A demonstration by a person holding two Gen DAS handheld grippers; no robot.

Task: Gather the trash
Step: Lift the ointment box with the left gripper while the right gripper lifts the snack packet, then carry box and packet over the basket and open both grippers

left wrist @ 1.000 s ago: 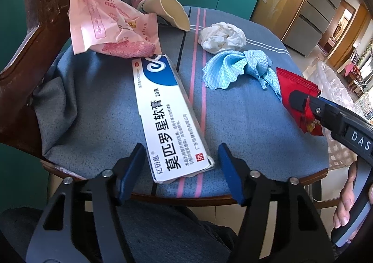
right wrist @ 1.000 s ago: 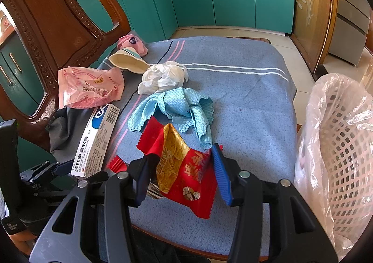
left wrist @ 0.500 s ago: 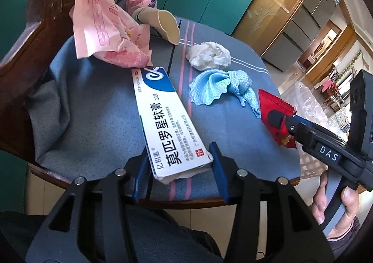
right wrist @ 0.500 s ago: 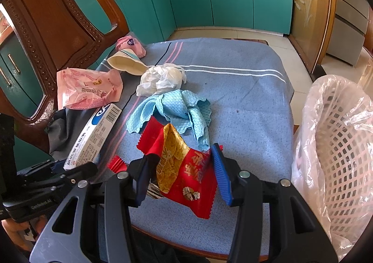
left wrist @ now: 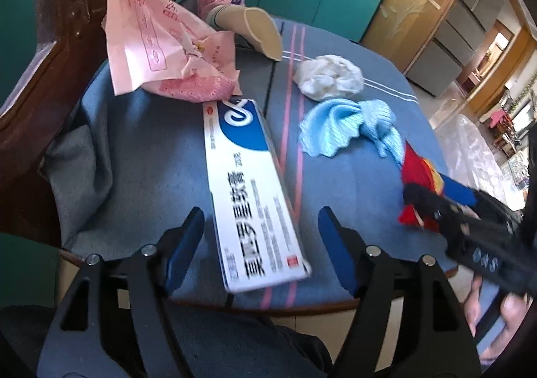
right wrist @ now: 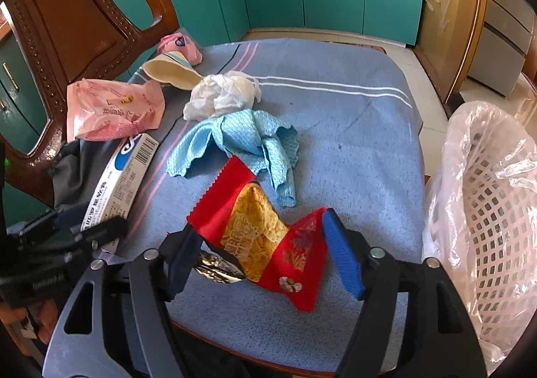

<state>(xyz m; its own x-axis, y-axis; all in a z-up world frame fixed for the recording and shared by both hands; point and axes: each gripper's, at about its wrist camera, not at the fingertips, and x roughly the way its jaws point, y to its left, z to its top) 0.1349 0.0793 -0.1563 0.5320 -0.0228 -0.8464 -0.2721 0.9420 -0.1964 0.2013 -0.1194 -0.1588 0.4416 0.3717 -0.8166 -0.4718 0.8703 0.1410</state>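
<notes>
1. Your left gripper (left wrist: pixel 260 220) is opening its jaws; the white ointment box (left wrist: pixel 250 197) lies between them on the blue cloth (left wrist: pixel 161 156), pads clear of it.
2. Your right gripper (right wrist: pixel 260 237) is opening too, with the red snack wrapper (right wrist: pixel 268 230) between its jaws, not pinched.
3. The lined white basket (right wrist: pixel 486 210) stands just right of your right gripper.
4. Beyond the wrapper lie a blue rag (right wrist: pixel 248 140) and crumpled tissue (right wrist: pixel 221 93).
</notes>
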